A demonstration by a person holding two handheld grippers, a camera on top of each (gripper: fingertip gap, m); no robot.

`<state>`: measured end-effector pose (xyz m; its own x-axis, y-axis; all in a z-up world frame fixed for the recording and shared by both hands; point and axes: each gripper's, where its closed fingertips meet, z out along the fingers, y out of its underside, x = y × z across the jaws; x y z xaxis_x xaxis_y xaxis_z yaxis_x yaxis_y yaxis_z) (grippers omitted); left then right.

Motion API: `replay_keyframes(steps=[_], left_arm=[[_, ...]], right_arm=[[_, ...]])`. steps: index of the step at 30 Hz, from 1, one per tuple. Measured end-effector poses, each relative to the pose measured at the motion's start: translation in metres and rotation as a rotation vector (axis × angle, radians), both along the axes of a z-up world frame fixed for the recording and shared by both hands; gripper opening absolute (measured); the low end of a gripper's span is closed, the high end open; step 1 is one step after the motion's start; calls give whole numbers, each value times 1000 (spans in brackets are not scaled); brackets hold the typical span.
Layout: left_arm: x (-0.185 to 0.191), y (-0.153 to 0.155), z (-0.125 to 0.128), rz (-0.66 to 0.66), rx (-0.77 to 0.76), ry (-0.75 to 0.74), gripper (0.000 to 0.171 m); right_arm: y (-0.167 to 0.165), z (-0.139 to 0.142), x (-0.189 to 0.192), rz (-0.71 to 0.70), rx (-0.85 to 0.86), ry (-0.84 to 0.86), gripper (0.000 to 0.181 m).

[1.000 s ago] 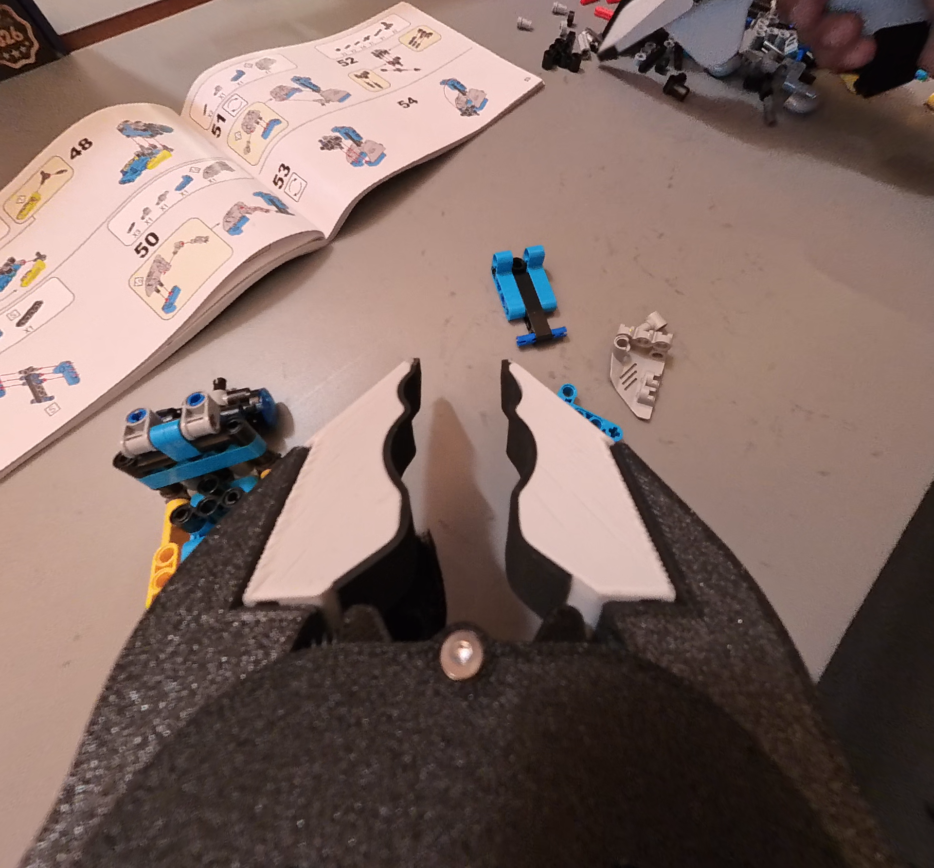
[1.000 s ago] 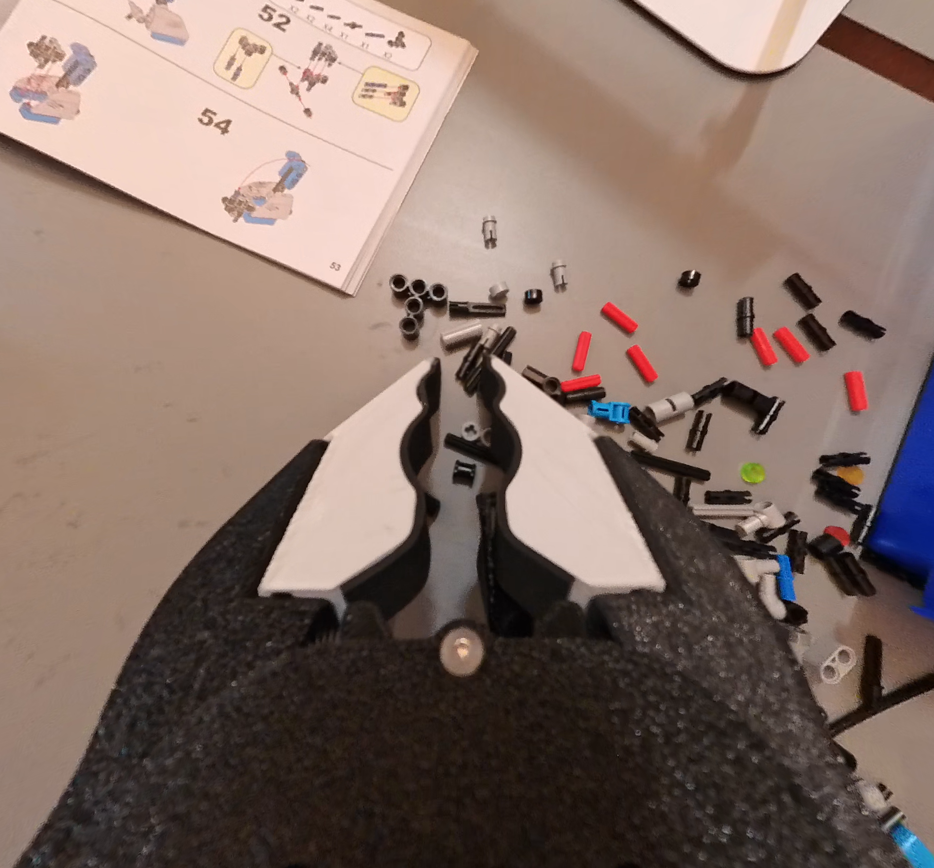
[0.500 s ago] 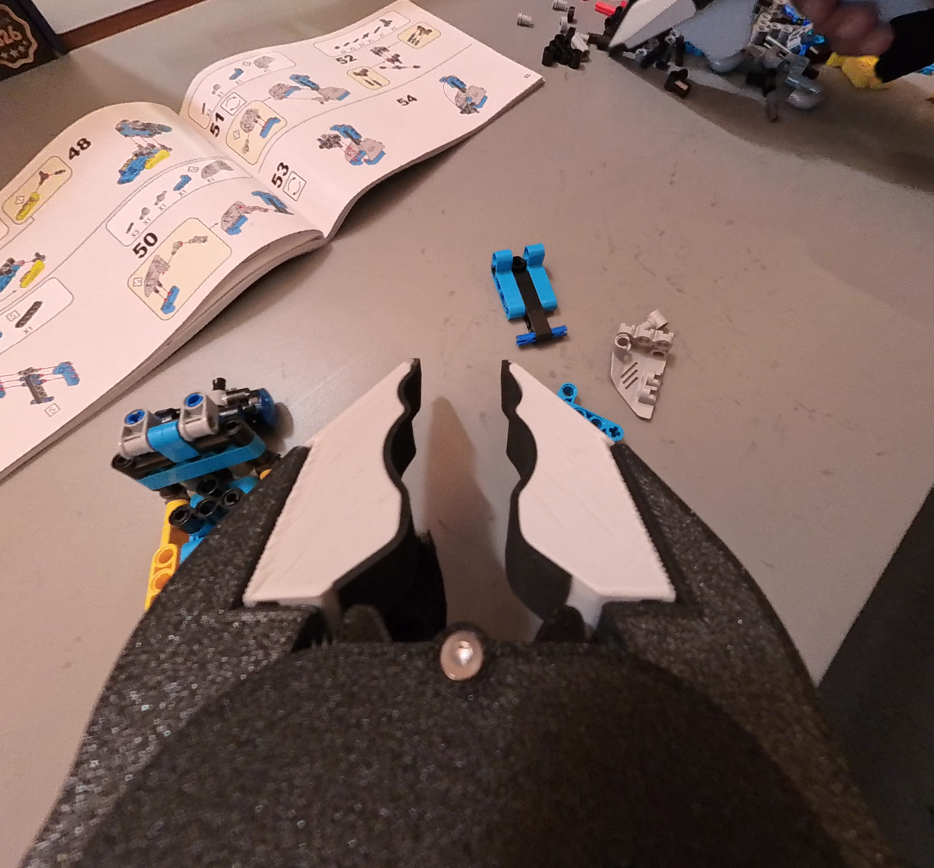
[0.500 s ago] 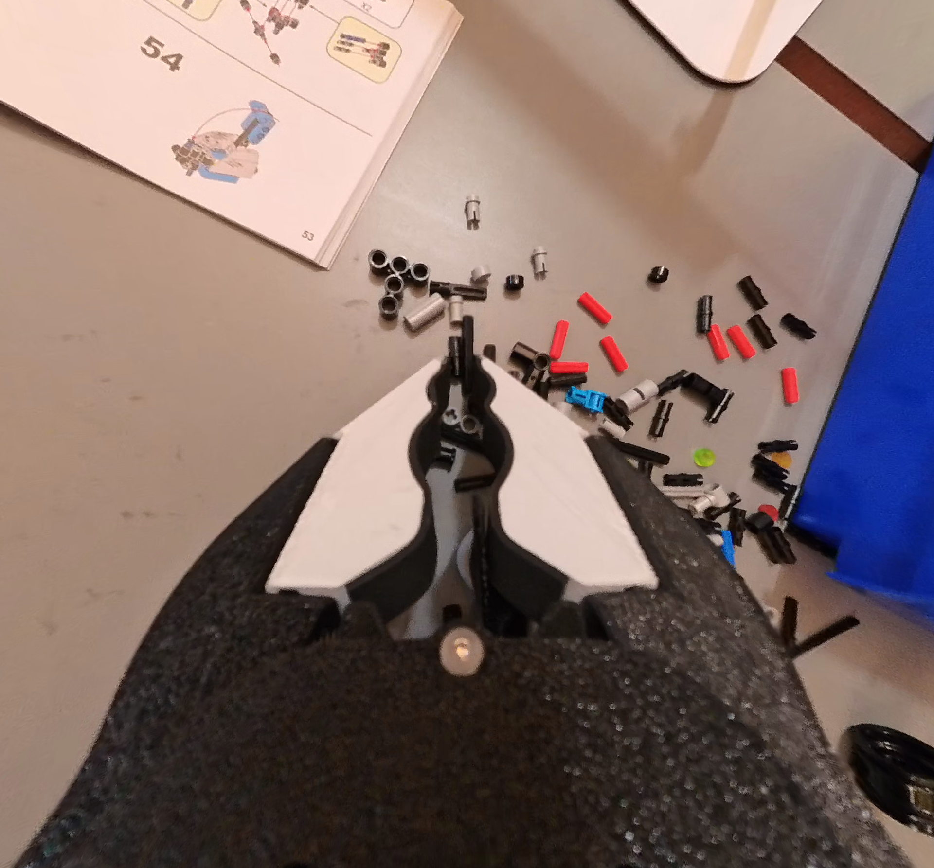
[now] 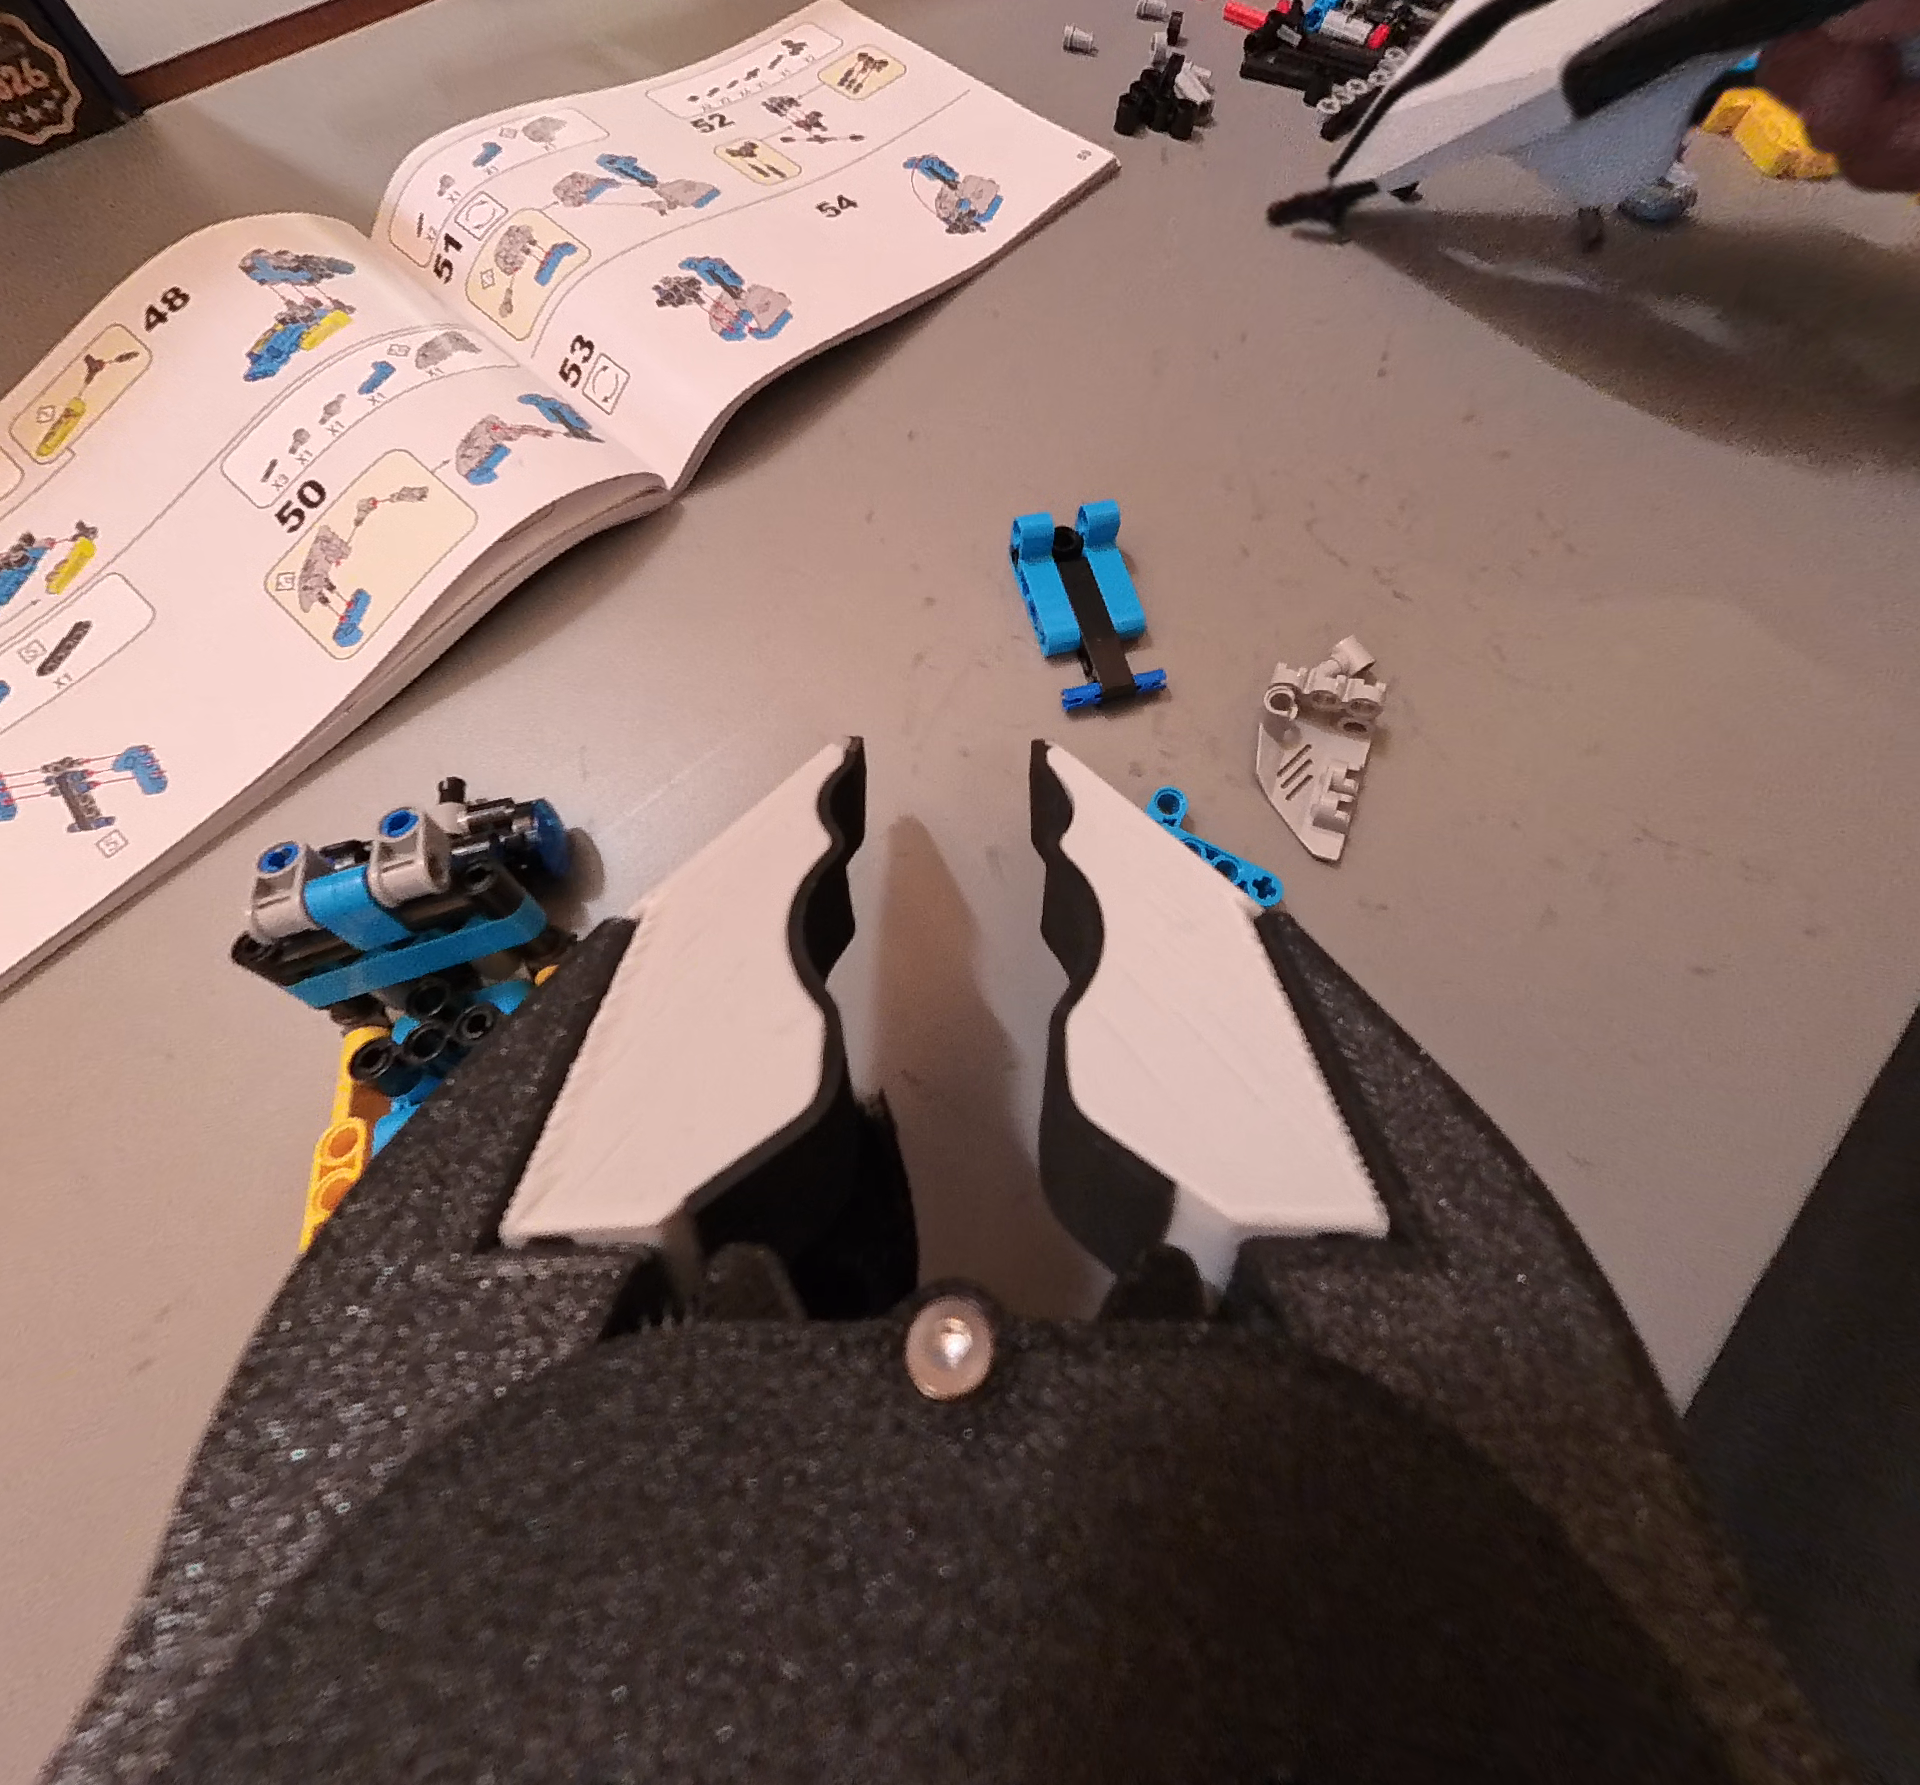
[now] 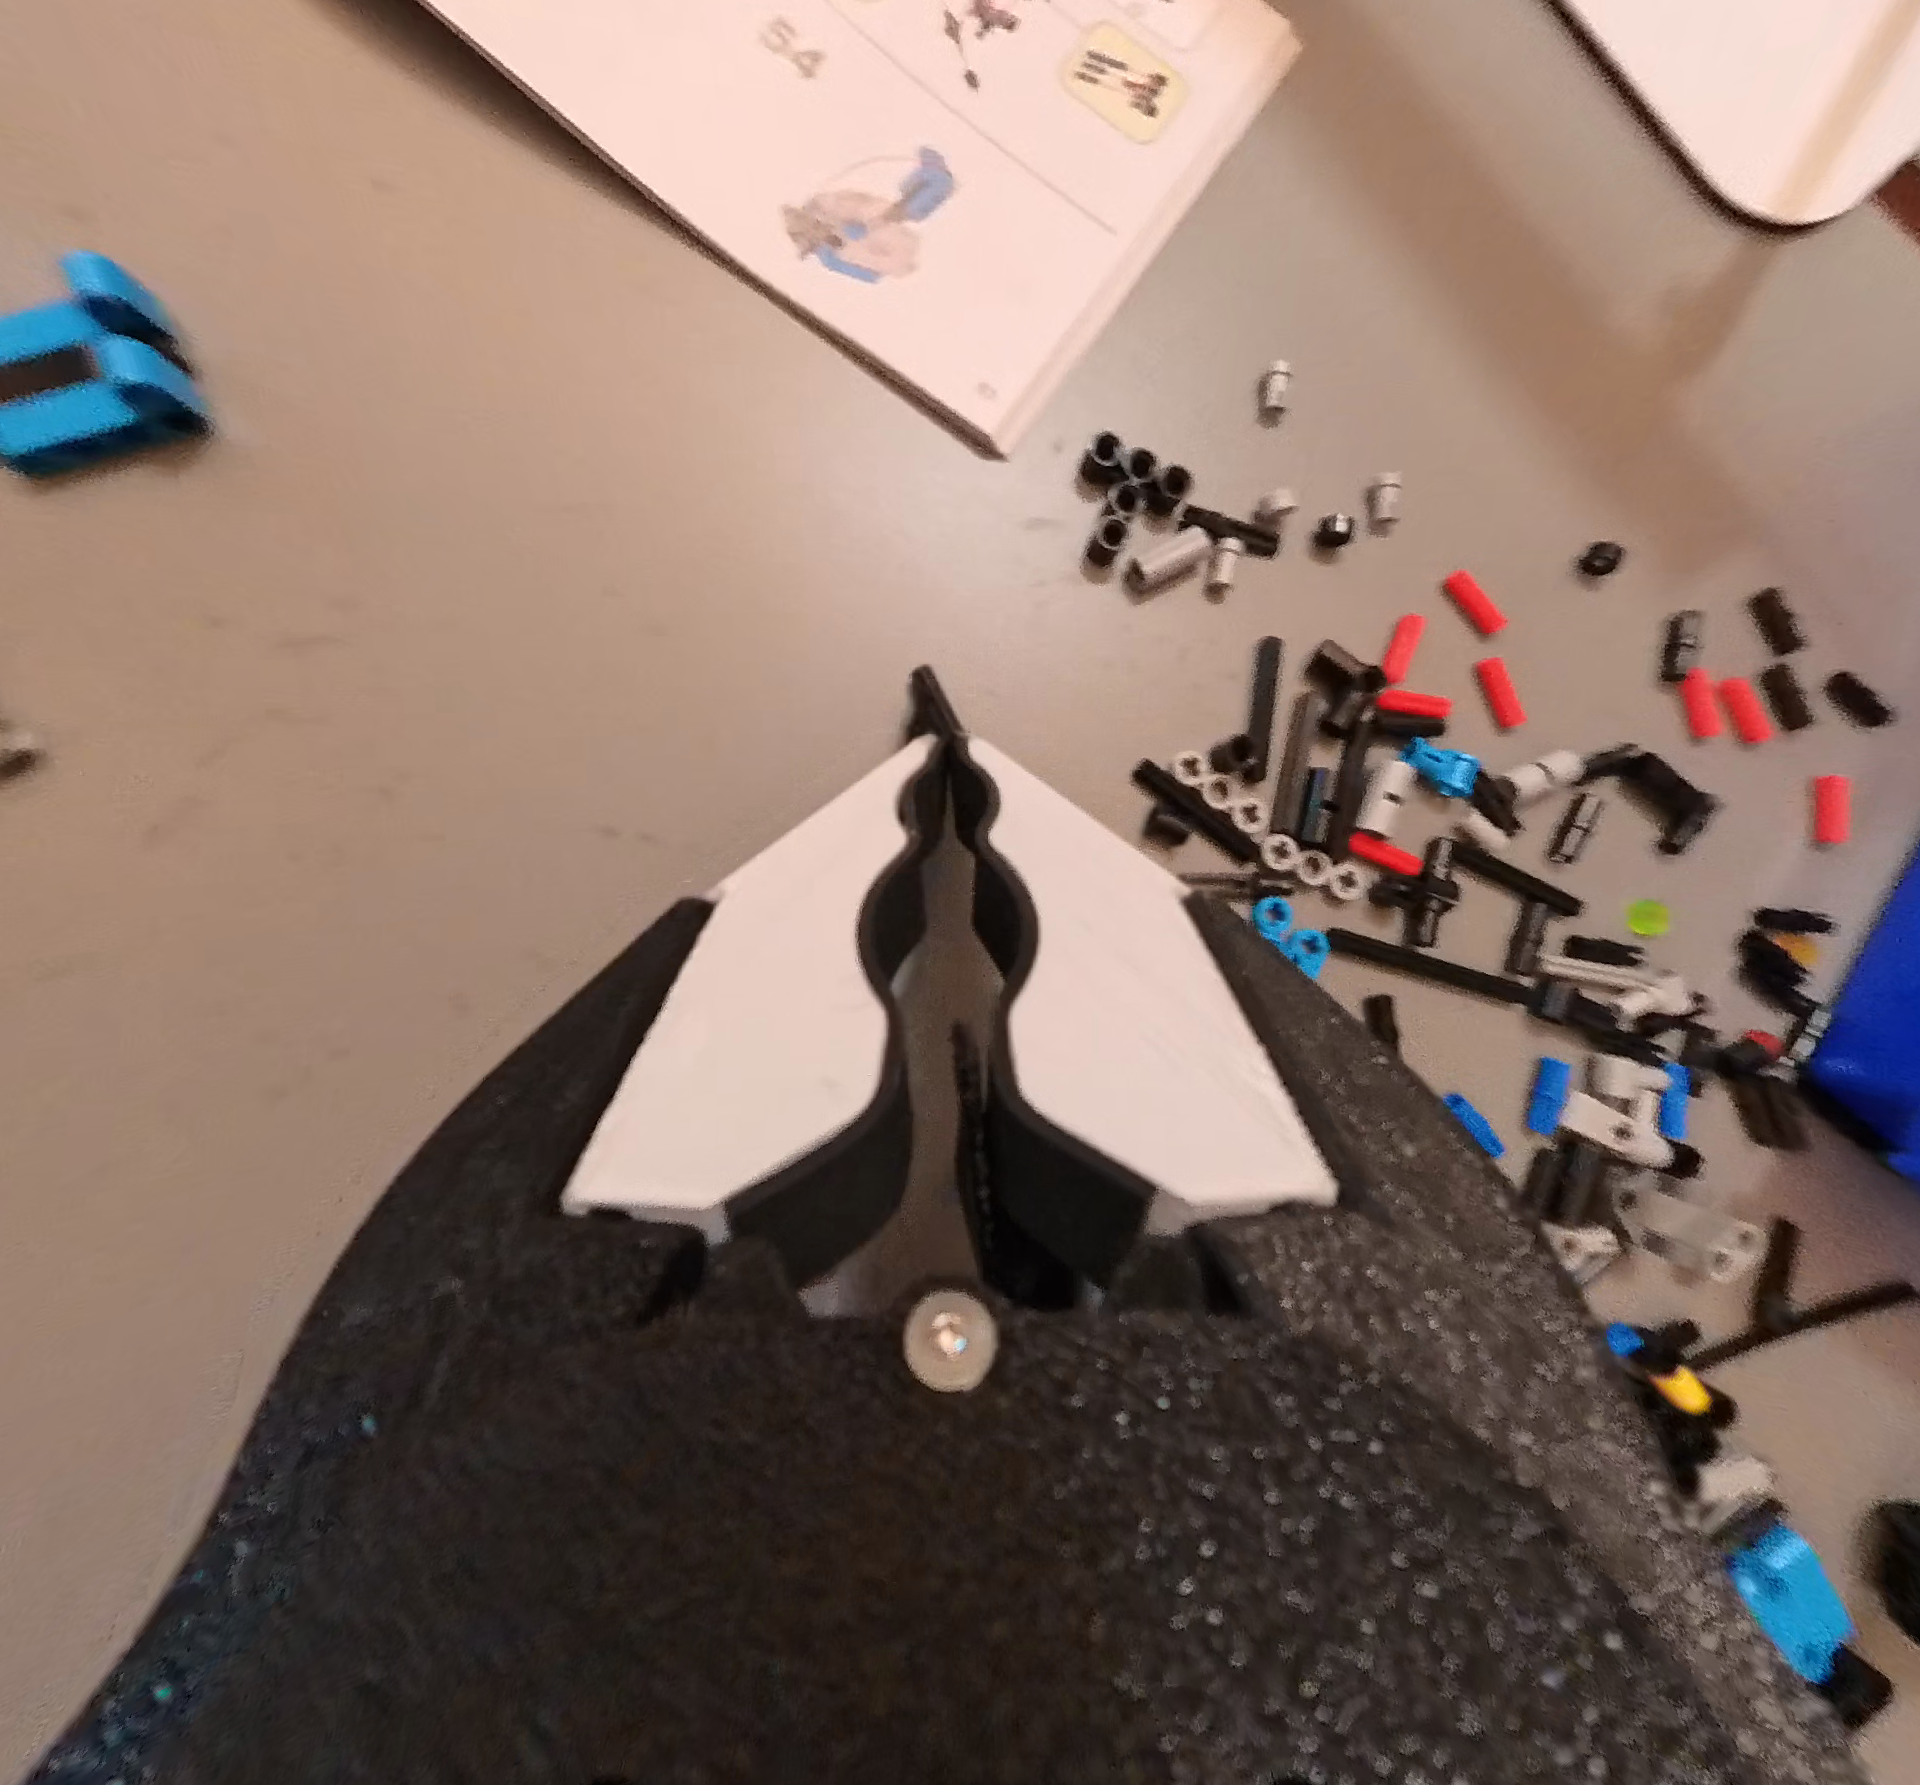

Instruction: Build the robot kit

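Right claw point(image 6: 940, 743) pinches what looks like a thin black pin point(image 6: 928, 696) above the surface point(image 6: 468, 696); left claw point(image 5: 945, 764) is spread, empty, near a blue-black assembly point(image 5: 1081, 592).

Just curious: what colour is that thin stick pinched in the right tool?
Black; the stick shows best in the right wrist view.

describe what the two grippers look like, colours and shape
Both look alike. The left gripper has two flat, light grey fingers that taper to a point, each with a wavy black pad along its inner edge. They sit in a speckled black foam-like body with a round silver screw at its centre. The right gripper has the same build. No cables or sleeves show.
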<state>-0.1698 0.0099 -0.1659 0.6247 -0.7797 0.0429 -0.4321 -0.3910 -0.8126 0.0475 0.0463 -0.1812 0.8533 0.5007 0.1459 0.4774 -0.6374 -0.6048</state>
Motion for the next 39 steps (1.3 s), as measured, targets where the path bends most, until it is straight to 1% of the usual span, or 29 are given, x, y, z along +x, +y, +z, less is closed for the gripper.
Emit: replay_keyframes(steps=[1, 3, 4, 5, 6, 9, 12, 14, 15, 16, 17, 18, 20, 21, 23, 24, 26, 28, 29, 30, 31, 32, 33, 36, 38, 39], left_arm=[[0, 0, 0, 0, 1, 0, 31], [0, 0, 0, 1, 2, 1, 31], [0, 0, 0, 1, 3, 1, 31], [0, 0, 0, 1, 3, 0, 31], [0, 0, 0, 2, 2, -1, 31], [0, 0, 0, 2, 2, 0, 31], [0, 0, 0, 0, 3, 3, 31], [0, 0, 0, 0, 3, 1, 31], [0, 0, 0, 1, 2, 0, 31], [0, 0, 0, 1, 1, -1, 31], [0, 0, 0, 1, 2, -1, 31], [0, 0, 0, 1, 3, 0, 31], [0, 0, 0, 0, 2, 1, 31], [0, 0, 0, 0, 3, 2, 31], [0, 0, 0, 0, 2, 2, 31], [0, 0, 0, 1, 2, 1, 31], [0, 0, 0, 1, 3, 0, 31], [0, 0, 0, 1, 4, 1, 31], [0, 0, 0, 0, 5, 1, 31], [0, 0, 0, -1, 5, 3, 31], [0, 0, 0, -2, 5, 5, 31], [0, -1, 0, -3, 5, 6, 31], [0, -1, 0, -3, 6, 7, 31], [0, 0, 0, 0, 5, 5, 31], [0, -1, -1, -1, 6, 7, 31], [0, -1, -1, -2, 6, 9, 31]], right_arm=[[1, -3, 3, -6, 16, -31, 0], [1, -7, 4, -16, 2, -18, 0], [0, -6, 3, -17, -3, 2, 13], [0, -5, 3, -17, -11, 10, 19], [-1, -3, 3, -15, -10, 14, 19], [-3, 4, -4, 7, -8, 73, 18], [-10, -1, -20, 23, -81, 181, 18], [-11, -6, -27, 17, -98, 220, 18], [-9, -7, -27, 2, -80, 214, 14], [-8, -7, -26, 1, -71, 195, 5], [-9, -7, -26, 5, -70, 181, 4], [-10, -5, -31, 32, -63, 186, 4], [-22, 7, -58, 155, -49, 245, 4], [-33, 11, -76, 232, -52, 276, 4], [-66, 17, -115, 442, -85, 326, 4], [-76, 16, -126, 492, -65, 307, 4], [-86, 10, -138, 545, -28, 243, 4], [-86, -3, -135, 540, -28, 152, 4], [-86, -8, -133, 536, -44, 138, 5], [-86, -5, -134, 528, -46, 172, 4], [-88, -3, -135, 522, -63, 208, 9], [-88, -1, -133, 513, -77, 233, 18], [-86, 1, -126, 492, -74, 240, 20], [-62, 7, -86, 347, -29, 211, 20], [-43, 8, -44, 213, 2, 153, 21], [-32, 8, -19, 124, 19, 119, 19]])
